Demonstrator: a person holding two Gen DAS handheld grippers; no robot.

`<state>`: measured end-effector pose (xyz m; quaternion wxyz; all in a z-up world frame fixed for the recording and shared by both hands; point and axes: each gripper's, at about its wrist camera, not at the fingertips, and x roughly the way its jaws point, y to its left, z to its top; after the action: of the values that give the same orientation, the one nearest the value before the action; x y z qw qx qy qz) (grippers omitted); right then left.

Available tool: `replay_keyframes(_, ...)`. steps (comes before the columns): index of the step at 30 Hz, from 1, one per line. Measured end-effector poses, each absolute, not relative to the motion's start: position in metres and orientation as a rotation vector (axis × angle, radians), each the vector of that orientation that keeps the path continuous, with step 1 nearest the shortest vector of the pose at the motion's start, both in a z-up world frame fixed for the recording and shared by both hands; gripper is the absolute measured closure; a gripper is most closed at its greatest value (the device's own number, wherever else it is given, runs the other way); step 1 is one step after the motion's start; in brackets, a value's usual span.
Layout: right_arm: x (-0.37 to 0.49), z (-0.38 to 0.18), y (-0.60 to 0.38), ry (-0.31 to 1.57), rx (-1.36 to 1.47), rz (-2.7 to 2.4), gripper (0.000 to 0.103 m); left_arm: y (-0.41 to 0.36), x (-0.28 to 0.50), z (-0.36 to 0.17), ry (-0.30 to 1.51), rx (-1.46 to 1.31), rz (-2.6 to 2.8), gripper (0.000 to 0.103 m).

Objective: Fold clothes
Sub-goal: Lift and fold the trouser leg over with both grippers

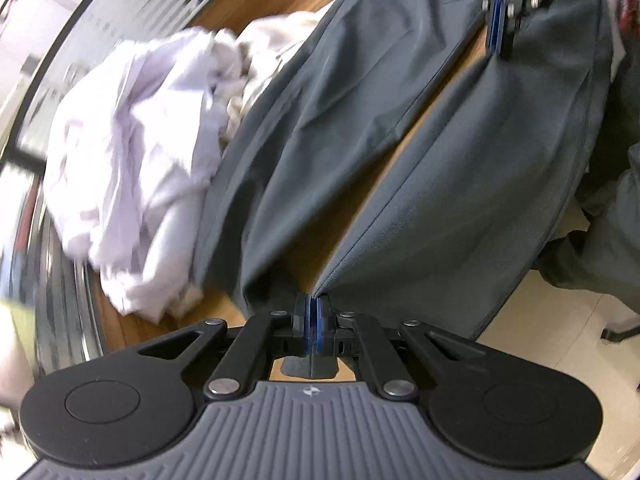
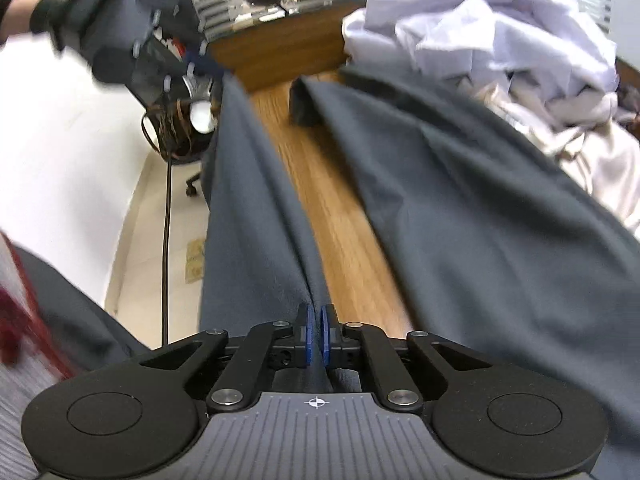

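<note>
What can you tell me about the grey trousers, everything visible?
The grey trousers are dark slate woven fabric with stitched seams, lightly creased. Two legs lie spread on the wooden table with a bare strip of wood between them. One leg runs along the table's edge, stretched between both tongs: the left tongs are shut on one end, the right tongs on the other. The far leg's outer side lies against a heap of white and cream laundry.

Dark grey trousers (image 1: 400, 128); pale lilac shirt (image 1: 132, 168); cream garment (image 2: 592, 160); wood-grain table (image 2: 332, 200).
</note>
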<state>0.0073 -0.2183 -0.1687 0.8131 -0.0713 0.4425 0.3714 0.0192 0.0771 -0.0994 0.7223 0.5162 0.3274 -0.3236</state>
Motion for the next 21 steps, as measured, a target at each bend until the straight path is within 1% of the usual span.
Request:
replay_keyframes(4, 0.015, -0.137, -0.206, 0.953, -0.095, 0.879, 0.097, 0.103, 0.013, -0.086, 0.811, 1.058, -0.631, 0.1)
replay_keyframes(7, 0.025, -0.115, -0.193, 0.914, -0.1, 0.893, 0.097, 0.124, 0.027, -0.08, 0.855, 1.091, -0.605, 0.099)
replay_keyframes(9, 0.039, -0.113, -0.182, 0.886, -0.125, 0.857, 0.097, 0.128, 0.047, -0.086, 0.881, 1.125, -0.582, 0.099)
replay_keyframes(14, 0.077, -0.141, -0.151, 0.886, -0.252, 0.753, 0.097, 0.11, 0.112, -0.116, 0.9, 1.191, -0.512, 0.099)
replay_keyframes(17, 0.091, -0.16, -0.15, 0.912, -0.244, 0.697, 0.095, 0.096, 0.141, -0.132, 0.901, 1.221, -0.516, 0.097)
replay_keyframes(19, 0.096, -0.166, -0.157, 0.927, -0.217, 0.645, 0.086, 0.088, 0.155, -0.142, 0.909, 1.217, -0.516, 0.092)
replay_keyframes(20, 0.097, -0.167, -0.162, 0.93, -0.198, 0.618, 0.087, 0.086, 0.159, -0.146, 0.913, 1.211, -0.513, 0.089)
replay_keyframes(21, 0.097, -0.165, -0.168, 0.933, -0.175, 0.595, 0.08, 0.083, 0.163, -0.148, 0.909, 1.198, -0.505, 0.085)
